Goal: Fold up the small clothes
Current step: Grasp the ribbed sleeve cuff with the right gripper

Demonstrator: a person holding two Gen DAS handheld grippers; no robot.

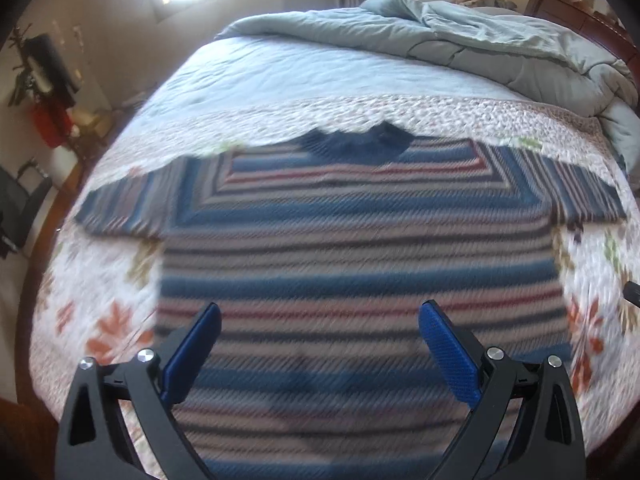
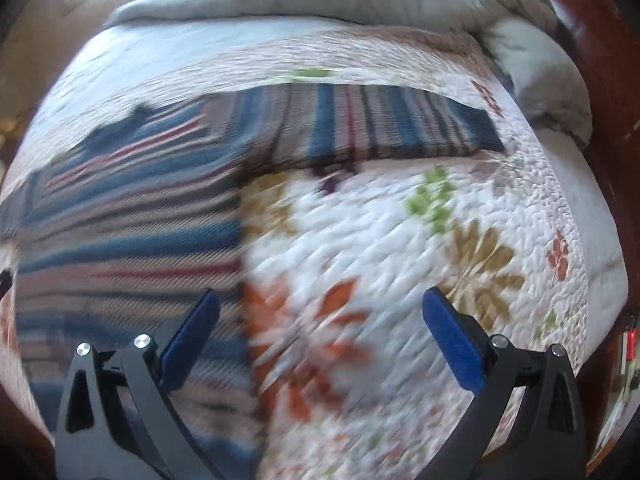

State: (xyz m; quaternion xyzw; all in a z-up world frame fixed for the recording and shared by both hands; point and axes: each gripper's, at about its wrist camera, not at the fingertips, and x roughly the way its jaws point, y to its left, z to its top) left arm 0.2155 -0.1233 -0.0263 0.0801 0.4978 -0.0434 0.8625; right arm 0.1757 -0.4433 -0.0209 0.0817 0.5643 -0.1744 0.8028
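A small striped knit sweater (image 1: 352, 248), blue, red and pale, lies flat on the bed with its dark blue collar (image 1: 356, 142) at the far side and both sleeves spread sideways. My left gripper (image 1: 320, 312) is open and empty above the sweater's lower body. In the right wrist view the sweater (image 2: 128, 216) fills the left side and its right sleeve (image 2: 384, 124) stretches across the top. My right gripper (image 2: 320, 300) is open and empty, over the sweater's right edge and the quilt. Both views are blurred.
The sweater rests on a white quilt with leaf prints (image 2: 400, 240). A bunched grey duvet (image 1: 480, 40) lies at the far side of the bed. A dark wooden bed frame (image 2: 608, 80) runs along the right. Furniture and a plant (image 1: 40, 80) stand at far left.
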